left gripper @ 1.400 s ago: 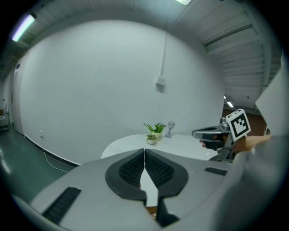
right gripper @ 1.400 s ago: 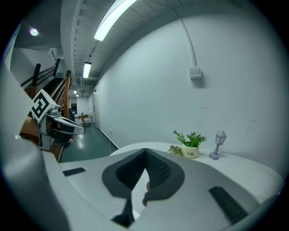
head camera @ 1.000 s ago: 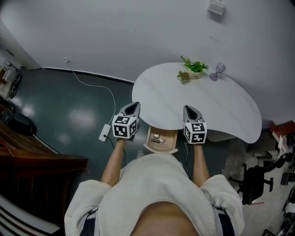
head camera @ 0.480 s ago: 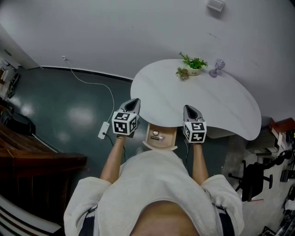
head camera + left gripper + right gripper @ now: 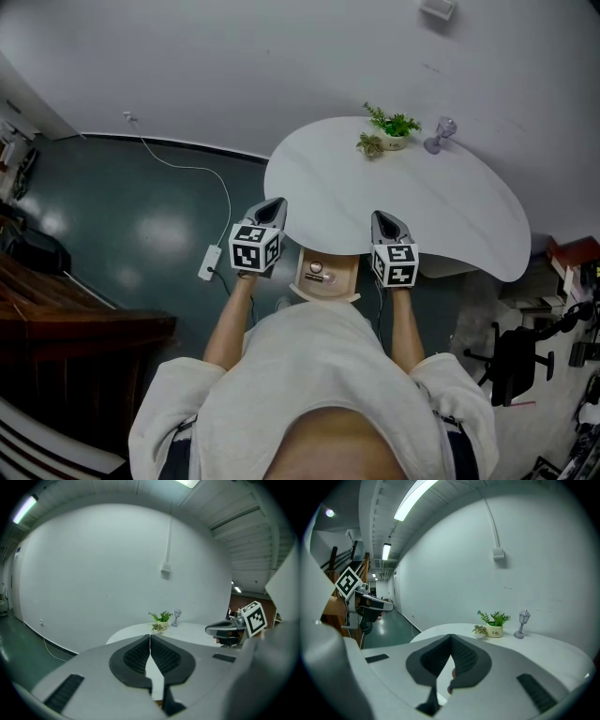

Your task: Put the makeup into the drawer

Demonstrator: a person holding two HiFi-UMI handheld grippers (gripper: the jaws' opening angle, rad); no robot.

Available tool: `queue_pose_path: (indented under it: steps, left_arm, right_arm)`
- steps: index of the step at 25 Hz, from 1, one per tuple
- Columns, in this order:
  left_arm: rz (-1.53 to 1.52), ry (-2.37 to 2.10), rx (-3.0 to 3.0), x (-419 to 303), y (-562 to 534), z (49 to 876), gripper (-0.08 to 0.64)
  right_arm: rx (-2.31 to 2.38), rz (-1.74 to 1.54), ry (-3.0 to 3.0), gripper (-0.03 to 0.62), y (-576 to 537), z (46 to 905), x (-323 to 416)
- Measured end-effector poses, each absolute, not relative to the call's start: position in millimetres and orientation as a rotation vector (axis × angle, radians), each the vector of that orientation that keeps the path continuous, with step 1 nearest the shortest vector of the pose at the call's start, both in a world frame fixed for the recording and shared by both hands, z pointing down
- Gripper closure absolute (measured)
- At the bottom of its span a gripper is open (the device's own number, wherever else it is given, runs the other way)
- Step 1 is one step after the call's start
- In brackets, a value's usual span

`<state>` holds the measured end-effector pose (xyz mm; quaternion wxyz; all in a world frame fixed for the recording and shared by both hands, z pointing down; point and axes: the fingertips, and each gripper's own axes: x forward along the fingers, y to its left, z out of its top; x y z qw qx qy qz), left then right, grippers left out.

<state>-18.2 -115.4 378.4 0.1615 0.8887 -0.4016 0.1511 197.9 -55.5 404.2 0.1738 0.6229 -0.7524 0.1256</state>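
Left gripper (image 5: 150, 636): pads (image 5: 137, 656) closed tip to tip, nothing between them, only a thin seam where the ribbed black faces meet. Right gripper (image 5: 451, 635): pads (image 5: 465, 656) likewise pressed together at the tips and holding nothing (a spot of warm colour shows through the gap lower down behind them; cannot tell what it is). Both grippers are held by a person in a pale top (image 5: 309, 394), forearms bare, noses pointing toward the white table (image 5: 412, 216) and tilted a little downward. The left one hangs just off the table's near-left edge, above the dark green floor (image 5: 141, 225). The right one sits at the table's near edge, its tip over the tabletop. Between them a light wooden drawer (image 5: 342, 281) stands pulled out from under the table's near edge, open. Inside it lies the makeup (image 5: 316, 268), a small round silvery piece with a short flat piece just beside it, toward the person; finer detail is too small to read. At the table's far edge, close to the wall: a potted green plant (image 5: 392, 127), a smaller plant (image 5: 370, 145) just beside it on the left, and a little lamp-post figure (image 5: 438, 137) on the right. The rest of the tabletop is bare. Off the table's left side, a white cable (image 5: 192, 170) runs along the floor from the wall to a power strip (image 5: 208, 263) near the left gripper.
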Motion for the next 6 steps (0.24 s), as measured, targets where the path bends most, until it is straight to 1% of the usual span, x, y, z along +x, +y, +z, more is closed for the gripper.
queue_pose_path:
  steps: [6]
  left_arm:
    - [0.445, -1.140, 2.537, -19.3, -112.8, 381.1, 0.549]
  right_arm:
    - [1.755, 0.354, -2.133, 0.595, -56.1, 404.3, 195.3]
